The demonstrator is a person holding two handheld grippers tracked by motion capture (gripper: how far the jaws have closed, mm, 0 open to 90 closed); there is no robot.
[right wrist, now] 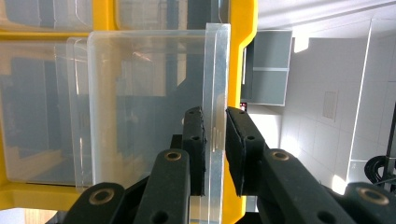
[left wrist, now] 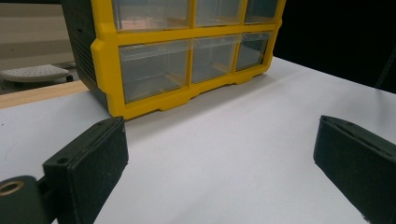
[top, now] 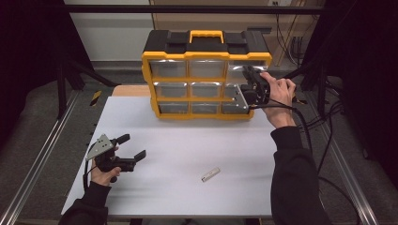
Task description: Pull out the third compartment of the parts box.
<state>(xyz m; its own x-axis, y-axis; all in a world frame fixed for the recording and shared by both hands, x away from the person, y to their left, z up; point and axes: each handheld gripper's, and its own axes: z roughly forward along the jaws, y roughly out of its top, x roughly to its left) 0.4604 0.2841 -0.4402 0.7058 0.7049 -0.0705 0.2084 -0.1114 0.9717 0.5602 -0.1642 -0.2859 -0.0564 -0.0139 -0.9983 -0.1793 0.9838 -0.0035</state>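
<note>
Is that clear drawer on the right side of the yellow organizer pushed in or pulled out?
Pulled out partway. The clear drawer juts forward of the organizer frame, its front wall pinched between the right gripper fingers.

It was a lab rig: a white counter [top: 187, 154] stood inside a dark metal frame [top: 61, 84], with rails [top: 33, 164] at 9 and 3 o'clock, cables [top: 328, 136] trailing at 3 o'clock, and bare walls at 12.

No legible text — anywhere.
</note>
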